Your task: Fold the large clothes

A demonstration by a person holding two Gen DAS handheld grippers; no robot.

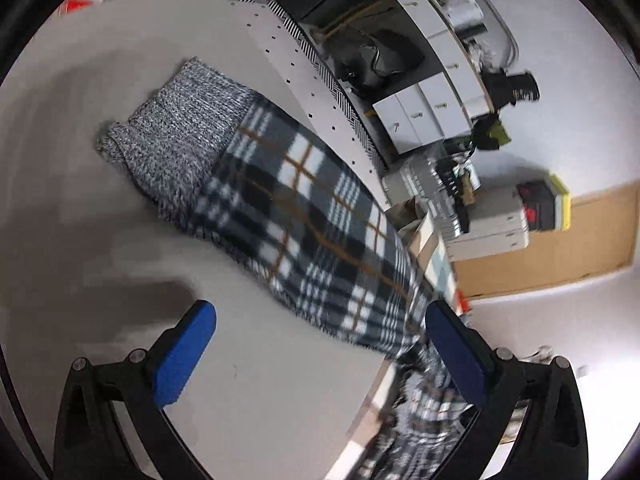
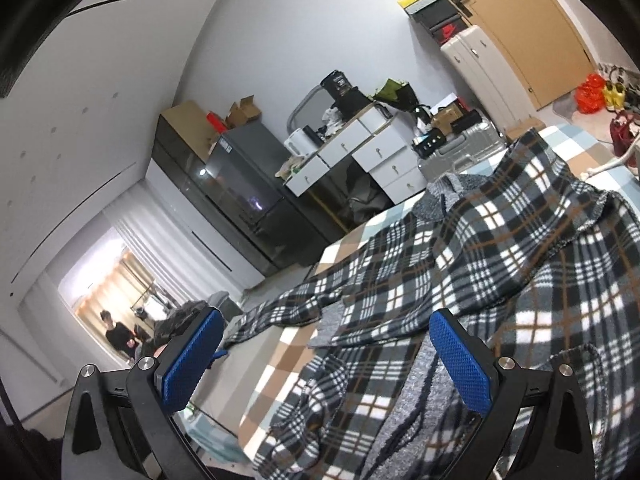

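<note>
So this looks like the very start of the fold: the big black, white and brown plaid fleece garment with grey knit cuffs and lining [image 2: 472, 248] is lying rumpled and spread out over a checked bed cover [image 2: 280, 372], not squared up at all. The left gripper [image 1: 320, 350] has its blue-padded jaws wide apart with nothing in them, hovering over one plaid sleeve with its grey ribbed cuff [image 1: 176, 136], which lies against a pale flat surface [image 1: 80, 160] in that view (can't really tell what the surface is). The right gripper [image 2: 326, 354] is spread just as wide and empty too, hanging over the garment body near the bed edge. My guess is the next move is flattening it out, then grabbing a sleeve or hem to bring it across. It looks floppy, thick fleece, so it'll probably bunch.
</note>
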